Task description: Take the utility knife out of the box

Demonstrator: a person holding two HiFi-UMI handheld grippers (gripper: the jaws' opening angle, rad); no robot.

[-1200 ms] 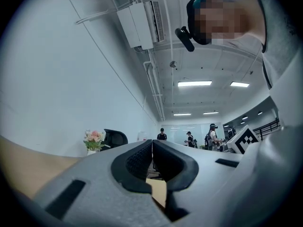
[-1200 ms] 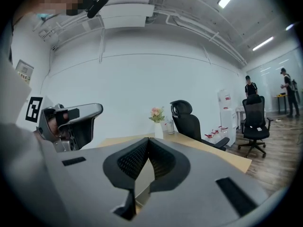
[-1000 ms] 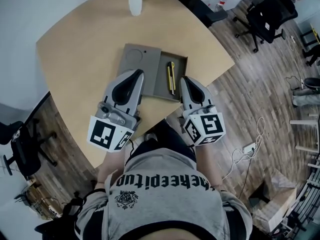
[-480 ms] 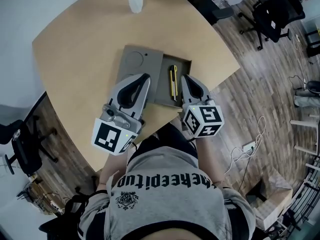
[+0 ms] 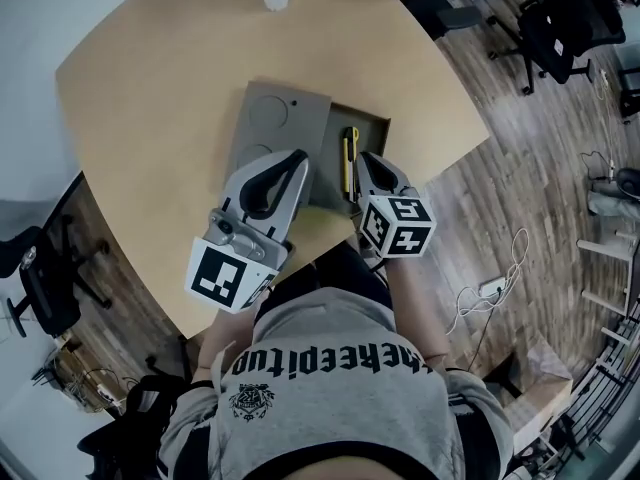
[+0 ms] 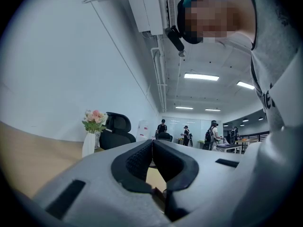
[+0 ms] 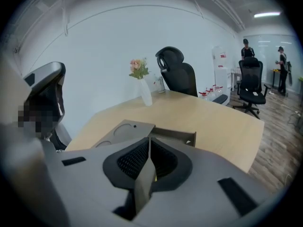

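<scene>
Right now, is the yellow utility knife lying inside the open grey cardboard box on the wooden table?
Yes, the head view shows the yellow utility knife lying lengthwise in the open tray of the grey cardboard box.

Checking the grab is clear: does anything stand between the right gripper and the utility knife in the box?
Nothing visible does. The box lies open, its lid folded out beside it, and the utility knife lies uncovered inside. The right gripper is at the knife's near end, jaws together.

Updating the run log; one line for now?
utility knife: in box | left gripper: shut, above box | right gripper: shut, empty, above box
</scene>
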